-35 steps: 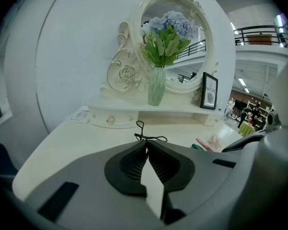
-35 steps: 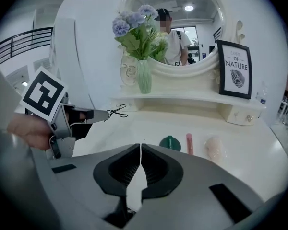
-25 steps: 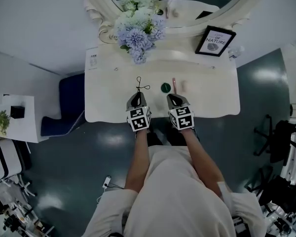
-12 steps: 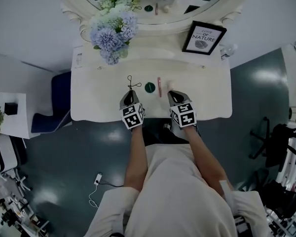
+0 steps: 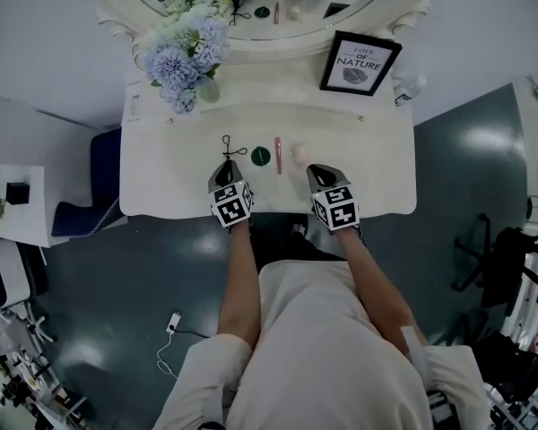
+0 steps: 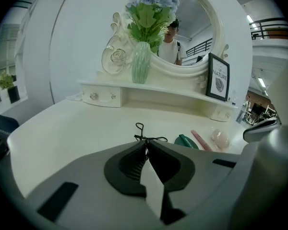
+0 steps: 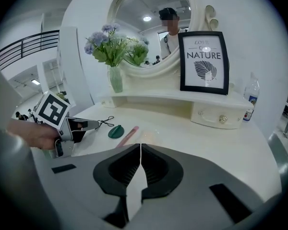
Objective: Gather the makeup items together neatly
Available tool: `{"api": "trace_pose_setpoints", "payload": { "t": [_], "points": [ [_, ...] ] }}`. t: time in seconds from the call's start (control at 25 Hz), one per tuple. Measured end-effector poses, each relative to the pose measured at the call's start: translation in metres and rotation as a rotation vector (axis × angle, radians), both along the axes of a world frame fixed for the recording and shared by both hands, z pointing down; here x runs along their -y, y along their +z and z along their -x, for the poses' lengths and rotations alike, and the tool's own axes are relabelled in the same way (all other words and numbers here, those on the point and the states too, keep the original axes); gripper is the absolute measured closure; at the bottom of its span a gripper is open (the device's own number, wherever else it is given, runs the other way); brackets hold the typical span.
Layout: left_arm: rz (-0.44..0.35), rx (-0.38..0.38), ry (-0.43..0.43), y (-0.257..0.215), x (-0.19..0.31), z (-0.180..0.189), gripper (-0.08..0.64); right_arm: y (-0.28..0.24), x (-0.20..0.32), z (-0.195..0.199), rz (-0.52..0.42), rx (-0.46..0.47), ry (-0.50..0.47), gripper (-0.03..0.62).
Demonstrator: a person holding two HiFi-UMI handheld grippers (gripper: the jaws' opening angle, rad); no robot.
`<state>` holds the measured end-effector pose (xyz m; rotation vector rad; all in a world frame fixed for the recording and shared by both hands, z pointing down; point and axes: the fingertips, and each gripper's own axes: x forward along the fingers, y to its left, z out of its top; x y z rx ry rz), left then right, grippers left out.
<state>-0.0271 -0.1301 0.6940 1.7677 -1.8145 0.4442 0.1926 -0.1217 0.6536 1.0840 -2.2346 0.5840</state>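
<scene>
Cream-white surface (image 5: 368, 164) holds the makeup. Left hand-held gripper (image 5: 222, 167) is shut with nothing in it. The black wire eyelash curler (image 5: 228, 144) lies just past its tips at 12 o'clock, pointing away, so this hand is nearer. Right hand-held gripper (image 5: 320, 172) is shut and empty. The round green case (image 5: 261, 157), pink stick (image 5: 277, 154) and pale pink egg-shaped sponge (image 5: 299, 153) sit at its 10 o'clock. A black-framed sign (image 5: 359, 64) says NATURE.
</scene>
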Motion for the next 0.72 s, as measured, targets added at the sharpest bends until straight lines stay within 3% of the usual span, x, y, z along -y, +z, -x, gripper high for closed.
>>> {"api": "trace_pose_setpoints", "payload": {
  "t": [0.28, 0.52, 0.72],
  "points": [
    [0.028, 0.027, 0.005, 0.000, -0.005, 0.001, 0.509, 0.002, -0.006, -0.008, 0.002, 0.019, -0.003, 0.548],
    [-0.001, 0.092, 0.070, -0.026, -0.018, -0.005, 0.468, 0.000, -0.005, -0.004, 0.012, 0.062, 0.027, 0.548],
    [-0.036, 0.087, 0.106, -0.051, -0.031, -0.011, 0.466, -0.008, 0.001, 0.003, -0.001, 0.110, 0.083, 0.548]
  ]
}}
